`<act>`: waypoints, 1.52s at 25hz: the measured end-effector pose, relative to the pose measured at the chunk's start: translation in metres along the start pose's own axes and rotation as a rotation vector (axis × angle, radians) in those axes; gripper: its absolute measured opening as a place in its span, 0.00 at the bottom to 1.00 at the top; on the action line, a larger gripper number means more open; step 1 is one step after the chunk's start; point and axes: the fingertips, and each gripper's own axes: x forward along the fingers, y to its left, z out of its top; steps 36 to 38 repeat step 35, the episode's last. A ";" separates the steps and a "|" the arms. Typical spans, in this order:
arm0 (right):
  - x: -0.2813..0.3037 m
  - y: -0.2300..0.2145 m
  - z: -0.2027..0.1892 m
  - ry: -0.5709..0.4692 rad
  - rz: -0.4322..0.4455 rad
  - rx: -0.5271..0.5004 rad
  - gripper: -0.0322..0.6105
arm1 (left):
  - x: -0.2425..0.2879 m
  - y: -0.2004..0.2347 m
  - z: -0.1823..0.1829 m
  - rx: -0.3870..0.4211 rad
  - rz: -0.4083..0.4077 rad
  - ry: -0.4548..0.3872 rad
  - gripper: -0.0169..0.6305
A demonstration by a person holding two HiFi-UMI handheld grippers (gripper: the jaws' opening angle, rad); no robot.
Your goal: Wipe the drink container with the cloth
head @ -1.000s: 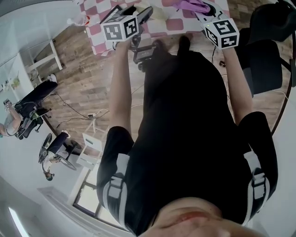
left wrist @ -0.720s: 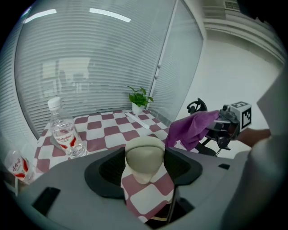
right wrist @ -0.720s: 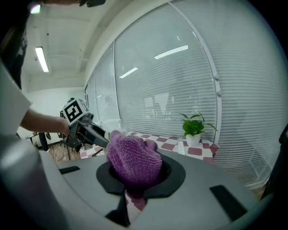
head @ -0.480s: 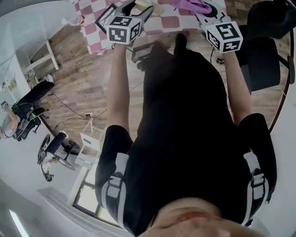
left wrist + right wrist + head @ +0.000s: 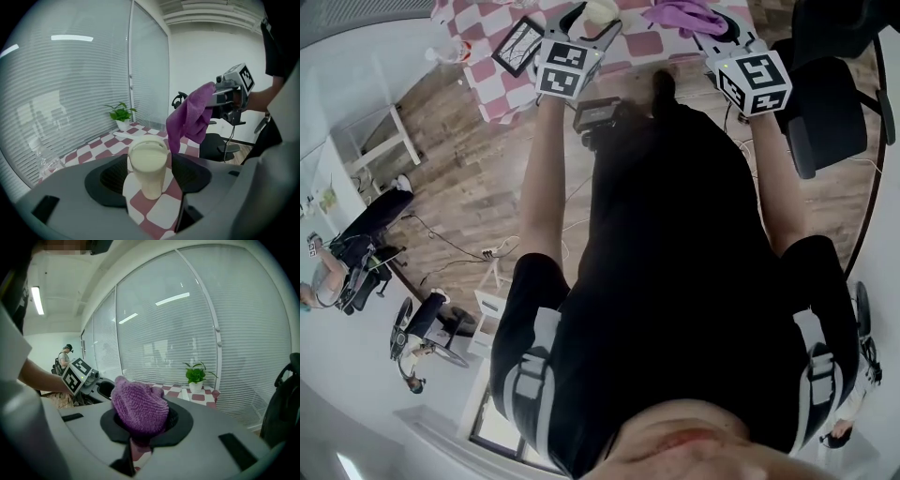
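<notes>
At the centre of the left gripper view, the cream tapered plastic drink container (image 5: 146,161) stands upright, clamped between the jaws of the left gripper (image 5: 149,171). The purple knitted cloth (image 5: 190,117), pinched tight in the right gripper (image 5: 140,426), hangs just upper right of its rim, apparently not touching. The wipe, I'd judge, needs the cloth brought down and left.

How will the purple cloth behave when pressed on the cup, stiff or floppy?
Probably floppy: the purple cloth droops in folds from the right gripper. Its nubby weave likely grips rather than slides. Seemingly light, as one pinch carries it.
</notes>
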 end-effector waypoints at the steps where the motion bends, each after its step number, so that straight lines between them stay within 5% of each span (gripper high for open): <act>1: -0.003 0.003 0.002 -0.006 -0.013 0.005 0.15 | -0.001 0.000 0.000 0.012 -0.004 -0.004 0.48; 12: -0.040 0.035 0.031 -0.087 -0.141 0.036 0.13 | -0.045 0.010 0.001 -0.047 -0.027 -0.112 0.47; 18: -0.051 0.070 0.050 -0.132 -0.172 0.040 0.13 | -0.106 0.015 0.005 -0.109 -0.007 -0.230 0.19; 22: -0.066 0.085 0.061 -0.164 -0.177 0.036 0.13 | -0.144 0.007 0.017 -0.138 0.004 -0.315 0.10; 38: -0.092 0.131 0.061 -0.188 -0.148 0.023 0.13 | -0.222 -0.009 0.028 -0.173 -0.022 -0.415 0.08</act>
